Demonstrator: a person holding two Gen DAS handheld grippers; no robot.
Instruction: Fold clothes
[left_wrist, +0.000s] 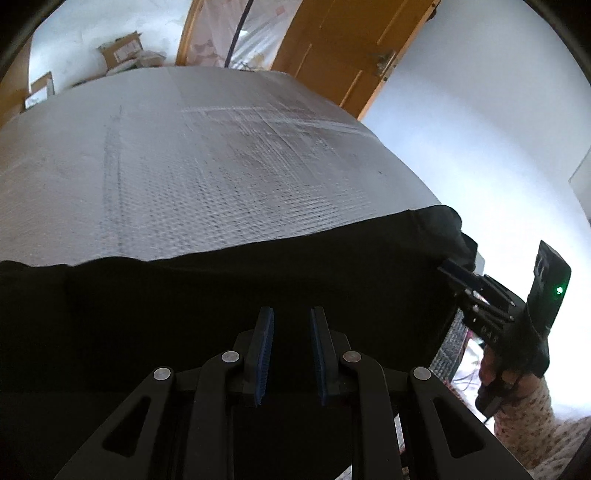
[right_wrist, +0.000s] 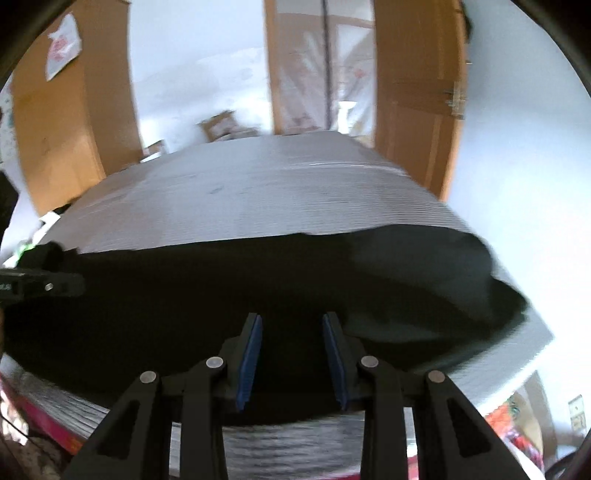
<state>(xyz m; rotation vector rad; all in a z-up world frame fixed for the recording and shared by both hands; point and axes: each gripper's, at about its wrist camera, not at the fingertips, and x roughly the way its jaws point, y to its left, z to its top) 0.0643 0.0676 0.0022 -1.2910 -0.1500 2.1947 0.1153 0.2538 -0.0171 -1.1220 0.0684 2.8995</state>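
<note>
A black garment (left_wrist: 229, 288) lies flat on the near part of a grey textured table top (left_wrist: 207, 162). My left gripper (left_wrist: 291, 317) is open just above the cloth with nothing between its blue pads. My right gripper (right_wrist: 291, 321) is open over the same black garment (right_wrist: 229, 295), whose right end is bunched and hangs at the table's right edge. In the left wrist view the right gripper (left_wrist: 452, 267) shows at the garment's right corner. In the right wrist view the left gripper (right_wrist: 79, 282) shows at the garment's left edge.
The grey table top (right_wrist: 258, 199) stretches away beyond the garment. A wooden door (left_wrist: 343, 48) and white wall stand behind it. Cardboard boxes (left_wrist: 122, 51) sit at the far left. A person's floral sleeve (left_wrist: 524, 413) is at the right.
</note>
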